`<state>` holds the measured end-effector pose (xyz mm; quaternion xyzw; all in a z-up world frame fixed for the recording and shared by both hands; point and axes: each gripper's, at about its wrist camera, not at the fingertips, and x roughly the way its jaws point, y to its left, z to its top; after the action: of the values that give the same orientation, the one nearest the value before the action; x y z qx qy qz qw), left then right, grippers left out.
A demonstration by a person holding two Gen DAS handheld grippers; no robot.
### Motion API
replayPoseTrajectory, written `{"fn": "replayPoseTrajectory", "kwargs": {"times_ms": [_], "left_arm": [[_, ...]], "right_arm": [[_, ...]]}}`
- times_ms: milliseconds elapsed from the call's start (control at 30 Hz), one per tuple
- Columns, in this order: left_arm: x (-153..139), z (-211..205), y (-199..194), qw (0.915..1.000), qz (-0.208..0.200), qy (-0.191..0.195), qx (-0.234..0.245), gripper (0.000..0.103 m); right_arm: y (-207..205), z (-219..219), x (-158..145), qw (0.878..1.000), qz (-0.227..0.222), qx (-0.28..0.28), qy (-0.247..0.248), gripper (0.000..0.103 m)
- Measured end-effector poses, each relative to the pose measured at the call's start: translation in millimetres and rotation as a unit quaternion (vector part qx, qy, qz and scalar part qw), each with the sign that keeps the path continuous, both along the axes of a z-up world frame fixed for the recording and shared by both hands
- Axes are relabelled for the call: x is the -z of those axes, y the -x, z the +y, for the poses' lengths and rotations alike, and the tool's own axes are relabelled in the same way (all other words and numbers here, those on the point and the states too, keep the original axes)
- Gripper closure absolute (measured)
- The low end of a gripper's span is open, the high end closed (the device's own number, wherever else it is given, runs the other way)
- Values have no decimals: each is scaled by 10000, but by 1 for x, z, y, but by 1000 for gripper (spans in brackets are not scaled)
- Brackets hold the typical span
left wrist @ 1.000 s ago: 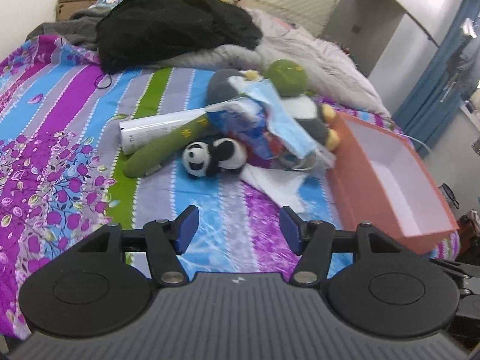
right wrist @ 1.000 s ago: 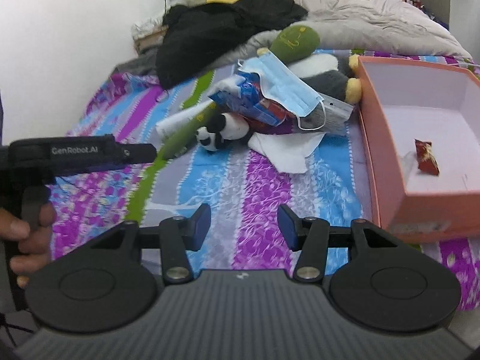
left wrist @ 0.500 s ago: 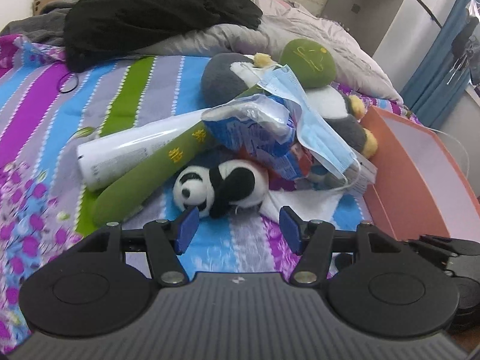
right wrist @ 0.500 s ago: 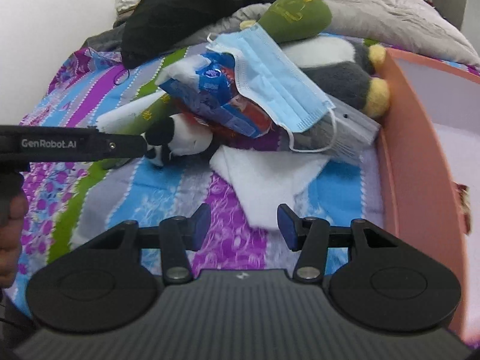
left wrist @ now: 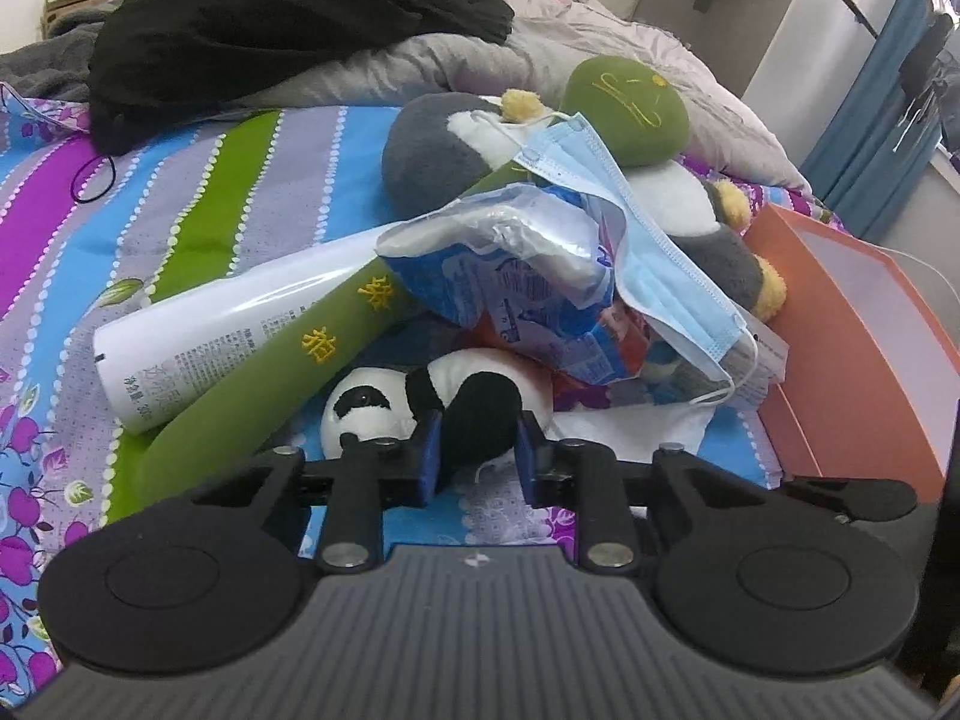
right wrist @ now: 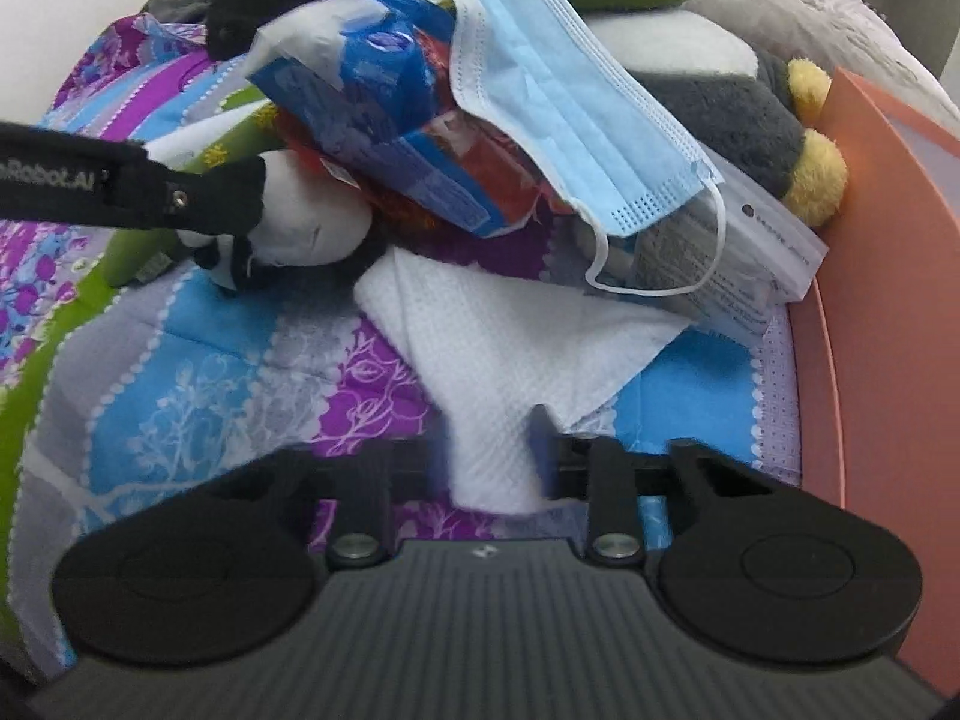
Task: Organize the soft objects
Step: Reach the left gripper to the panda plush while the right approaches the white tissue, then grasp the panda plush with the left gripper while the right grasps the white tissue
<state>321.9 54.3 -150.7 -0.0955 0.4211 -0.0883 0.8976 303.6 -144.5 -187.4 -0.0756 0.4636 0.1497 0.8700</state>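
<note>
A small panda plush (left wrist: 420,399) lies on the striped bedspread before a pile of things. My left gripper (left wrist: 477,456) has its jaws narrowed on the panda's black limb. In the right wrist view the left gripper's finger (right wrist: 198,195) lies over the panda (right wrist: 300,228). My right gripper (right wrist: 489,456) has closed in around the near corner of a white tissue (right wrist: 498,348). A blue face mask (right wrist: 558,114), a blue snack packet (right wrist: 390,138), a green long plush (left wrist: 288,360) and a grey penguin plush (right wrist: 720,102) are stacked behind.
An orange box (left wrist: 852,324) with a white inside stands at the right, also in the right wrist view (right wrist: 888,324). A white spray can (left wrist: 228,324) lies beside the green plush. Black clothing (left wrist: 288,18) and a grey quilt (left wrist: 630,48) lie at the back.
Both grippers moved forward into the pile. The left jaws narrowed around the panda's limb. The right jaws narrowed around the tissue corner.
</note>
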Motion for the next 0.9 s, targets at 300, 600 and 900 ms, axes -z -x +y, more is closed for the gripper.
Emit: {"fn": "replayPoseTrajectory", "kwargs": {"times_ms": [300, 600, 900], "left_arm": [[-12, 9, 39, 9999, 126, 69, 29, 76], [-24, 12, 113, 9993, 324, 206, 42, 76], [-21, 7, 182, 9980, 491, 378, -138, 75]], "right_arm": [[32, -10, -26, 9995, -117, 296, 51, 97], [96, -11, -48, 9997, -77, 222, -83, 97], [156, -13, -47, 9998, 120, 143, -115, 97]]}}
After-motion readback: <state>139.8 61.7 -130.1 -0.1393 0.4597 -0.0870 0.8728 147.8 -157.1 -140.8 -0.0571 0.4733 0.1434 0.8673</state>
